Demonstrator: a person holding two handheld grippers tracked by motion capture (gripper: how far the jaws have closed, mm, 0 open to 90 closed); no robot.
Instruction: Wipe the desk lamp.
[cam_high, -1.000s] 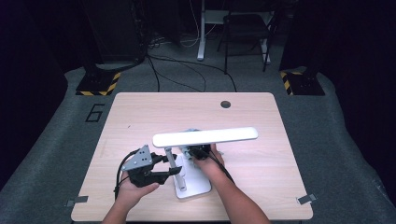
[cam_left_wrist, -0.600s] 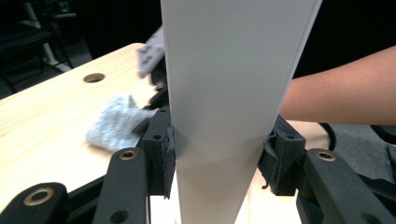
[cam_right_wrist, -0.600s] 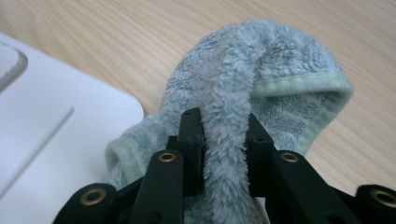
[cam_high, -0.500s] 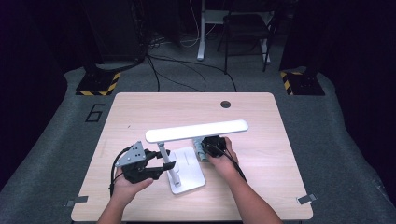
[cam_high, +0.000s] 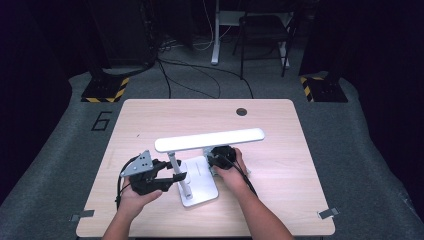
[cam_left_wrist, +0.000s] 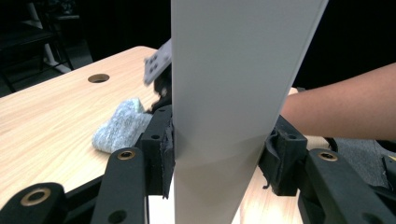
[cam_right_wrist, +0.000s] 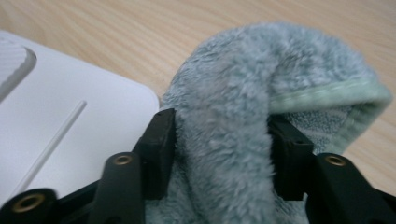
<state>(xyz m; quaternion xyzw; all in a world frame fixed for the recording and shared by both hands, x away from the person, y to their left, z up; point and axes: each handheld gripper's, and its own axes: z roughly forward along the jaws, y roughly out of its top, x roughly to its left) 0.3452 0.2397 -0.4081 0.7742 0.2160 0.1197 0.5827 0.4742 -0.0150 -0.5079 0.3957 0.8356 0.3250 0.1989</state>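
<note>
Near the front middle of the wooden table (cam_high: 150, 120), the white desk lamp (cam_high: 210, 141) stands on its flat base (cam_high: 200, 187), its long head lying level above the base and reaching toward my right. My left gripper (cam_high: 175, 175) comes in from the left side of the base at the foot of the lamp's post (cam_high: 176, 167). Seen from the left gripper view, the post (cam_left_wrist: 233, 93) rises upright between my two jaws, and the pads (cam_left_wrist: 166, 149) press against it on both sides: a narrow-to-middling grip, closed on the post.

Just beside the right-hand edge of the base, my right gripper (cam_high: 216, 161) points down at the table, partly under the lamp head. Along the right gripper view, a fluffy grey-green cloth (cam_right_wrist: 243, 102) fills the gap between my jaws; a folded hump of it bulges up and over the fingertips (cam_right_wrist: 161, 135), its hemmed edge lying to the right. These jaws have just been opening, with the cloth between them. Its pile touches both pads, yet I cannot tell whether they squeeze it. The cloth rests on the bare wood, touching or nearly touching the corner of the white base (cam_right_wrist: 70, 116). From the left gripper view the same cloth (cam_left_wrist: 119, 126) lies as a small bundle on the table behind the post, with my right gripper (cam_left_wrist: 159, 79) standing over it.
</note>
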